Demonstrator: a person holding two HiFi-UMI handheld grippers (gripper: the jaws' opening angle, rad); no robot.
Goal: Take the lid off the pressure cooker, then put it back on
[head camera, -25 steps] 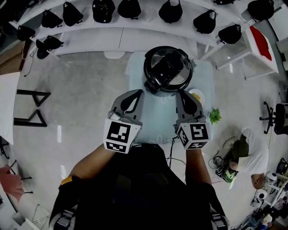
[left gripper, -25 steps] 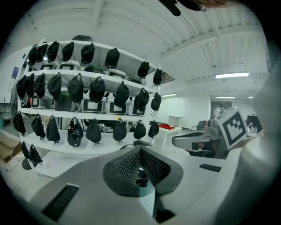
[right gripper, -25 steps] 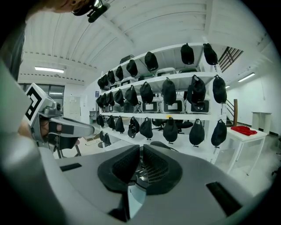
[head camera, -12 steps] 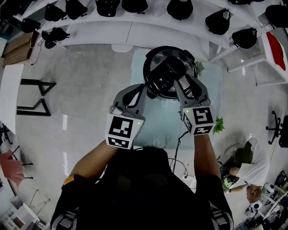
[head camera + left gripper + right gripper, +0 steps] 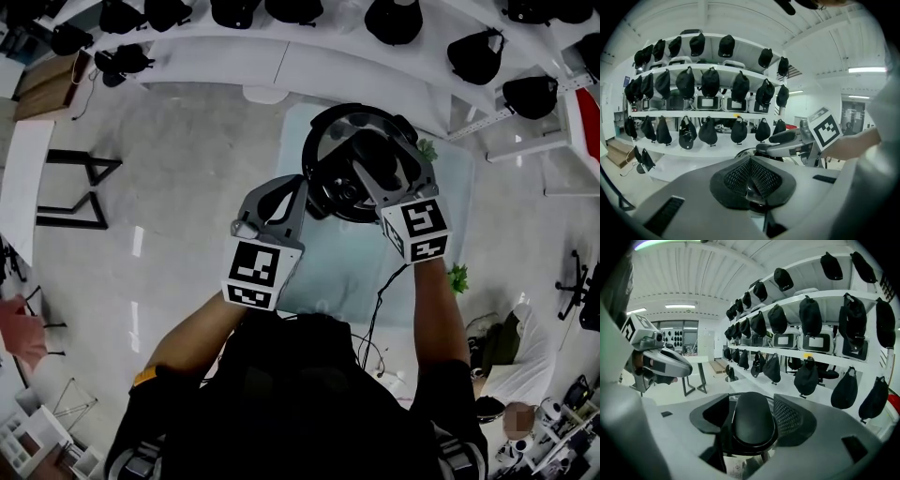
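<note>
one lid handle, apparently within just-opened right claw

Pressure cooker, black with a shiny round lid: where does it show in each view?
Head view: pressure cooker upper centre, on the pale table.
Left gripper view: centre, only a rim sliver.
Right gripper view: bottom centre, its black handle up close.
Shared landmark: white shelves of black caps.

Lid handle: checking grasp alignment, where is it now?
In the right gripper view the lid handle sits centred between the right tongs, which have just been opening; head view shows it atop the pressure cooker, upper centre.
</note>
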